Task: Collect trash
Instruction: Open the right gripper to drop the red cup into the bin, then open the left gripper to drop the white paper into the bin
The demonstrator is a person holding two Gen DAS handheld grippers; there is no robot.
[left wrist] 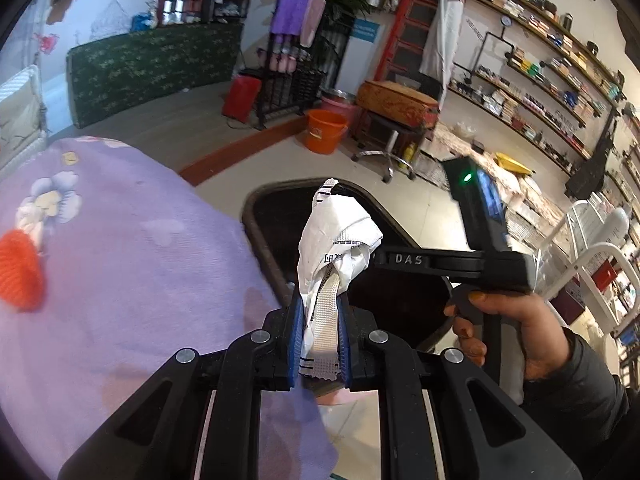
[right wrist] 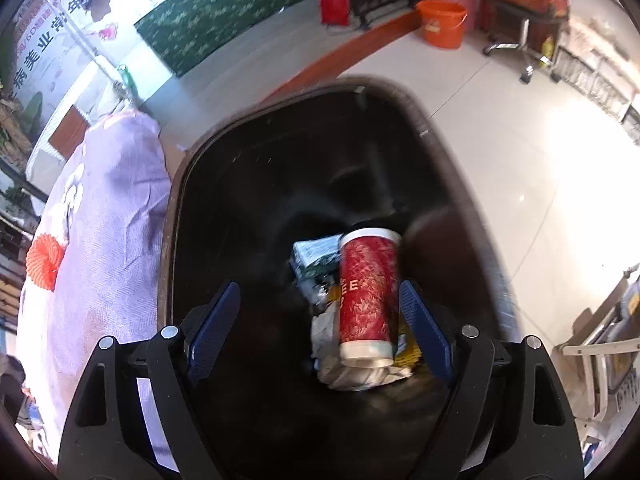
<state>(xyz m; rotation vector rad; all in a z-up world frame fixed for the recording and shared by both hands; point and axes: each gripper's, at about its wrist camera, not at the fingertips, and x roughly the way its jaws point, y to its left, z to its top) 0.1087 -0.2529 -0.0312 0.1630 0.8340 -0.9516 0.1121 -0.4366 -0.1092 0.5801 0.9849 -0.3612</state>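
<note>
One wrapper [left wrist: 336,264] in left tool [left wrist: 320,344] | one cup [right wrist: 369,296] | one bin [right wrist: 460,208]

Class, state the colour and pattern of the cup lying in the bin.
The cup is red with a gold ornamental pattern and white rims; the right wrist view shows it best.

The right claw [right wrist: 320,320] hangs spread wide over the dark bin [right wrist: 452,184]; a red cup [right wrist: 368,296] lies on crumpled trash [right wrist: 348,372] inside.

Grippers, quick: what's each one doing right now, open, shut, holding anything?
Left gripper: shut on the crumpled white wrapper, near the black bin.
Right gripper: open, holding nothing, above the bin, red paper cup loose between its fingers.
</note>
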